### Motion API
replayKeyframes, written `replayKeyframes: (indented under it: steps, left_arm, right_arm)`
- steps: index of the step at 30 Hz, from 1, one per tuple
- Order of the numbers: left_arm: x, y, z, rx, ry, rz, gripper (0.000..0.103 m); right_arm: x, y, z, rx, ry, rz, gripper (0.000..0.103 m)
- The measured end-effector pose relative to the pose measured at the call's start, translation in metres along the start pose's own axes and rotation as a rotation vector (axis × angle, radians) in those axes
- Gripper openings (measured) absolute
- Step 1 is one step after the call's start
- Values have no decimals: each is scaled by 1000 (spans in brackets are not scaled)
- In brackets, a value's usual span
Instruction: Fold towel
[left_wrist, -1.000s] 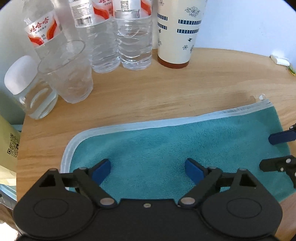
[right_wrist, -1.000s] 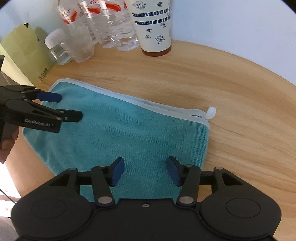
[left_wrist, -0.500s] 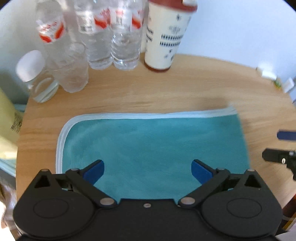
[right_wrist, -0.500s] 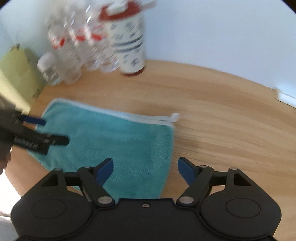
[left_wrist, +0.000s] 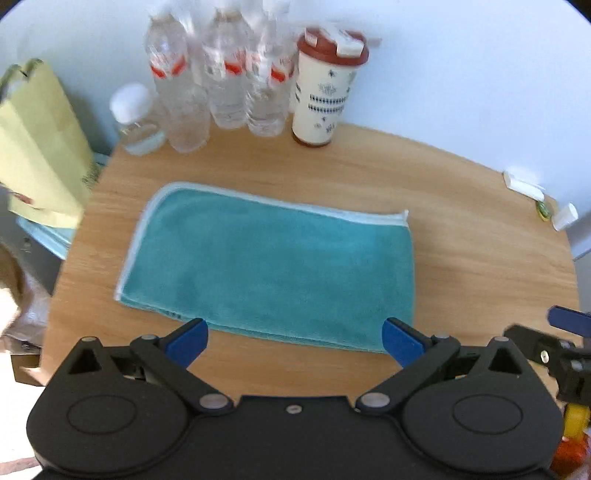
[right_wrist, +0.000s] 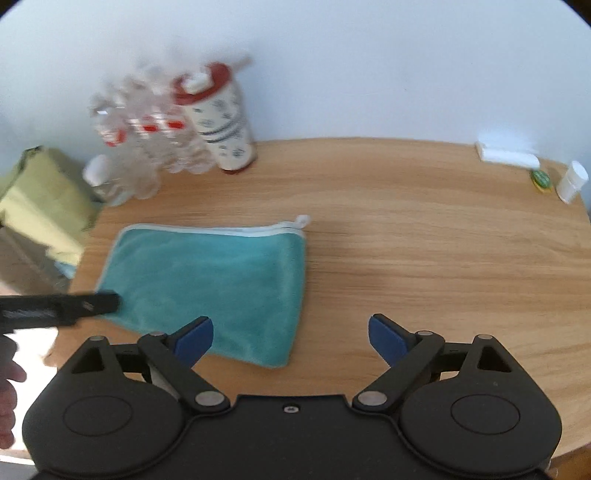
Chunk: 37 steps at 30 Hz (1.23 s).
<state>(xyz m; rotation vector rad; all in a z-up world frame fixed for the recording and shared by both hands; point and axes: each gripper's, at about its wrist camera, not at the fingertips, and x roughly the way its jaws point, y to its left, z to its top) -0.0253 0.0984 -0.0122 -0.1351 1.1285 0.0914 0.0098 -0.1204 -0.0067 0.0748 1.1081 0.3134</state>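
A teal towel (left_wrist: 273, 266) with a pale border lies folded flat on the round wooden table (left_wrist: 461, 240), its hanging loop at the far right corner. My left gripper (left_wrist: 293, 341) stands open above the towel's near edge, holding nothing. In the right wrist view the towel (right_wrist: 210, 280) lies left of centre. My right gripper (right_wrist: 290, 338) is open over bare wood at the towel's near right corner, off the cloth. The left gripper shows as a dark bar (right_wrist: 62, 308) at the left of that view.
Several water bottles (left_wrist: 225, 85) and a patterned tumbler with a red lid (left_wrist: 325, 88) stand at the table's back. A yellow-green paper bag (left_wrist: 37, 147) stands off the left edge. Small white items (right_wrist: 506, 155) and a white container (right_wrist: 570, 181) sit at the far right.
Both grippers have pulled back and risen away from the towel, which now looks smaller and lies whole in view. The right gripper's jaws have spread wider. The towel stays flat.
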Motion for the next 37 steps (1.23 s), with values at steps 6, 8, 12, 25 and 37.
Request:
replayKeyframes:
  steps: [6,8,12,25,37]
  left_arm:
    - [-29,-16,-21,3,-16,34,102]
    - [-38,-16,-26,16,-21,55,102]
    - [-47,-12,-38,23,-26,78,102]
    - [-61,-2,-49,57,-43,57,102]
    - [-70,2,-55,55,-87,65,102]
  right_arm:
    - [-32,6,-16,-79,-39,-4,94]
    - [-36,9,-18,-84,-46,-11,94]
    - [-43,14,-24,-92,-60,-22,94]
    - [-57,30,-39,-101,-78,-55,94]
    - [-53,31,-42,-64,-63,-50,94]
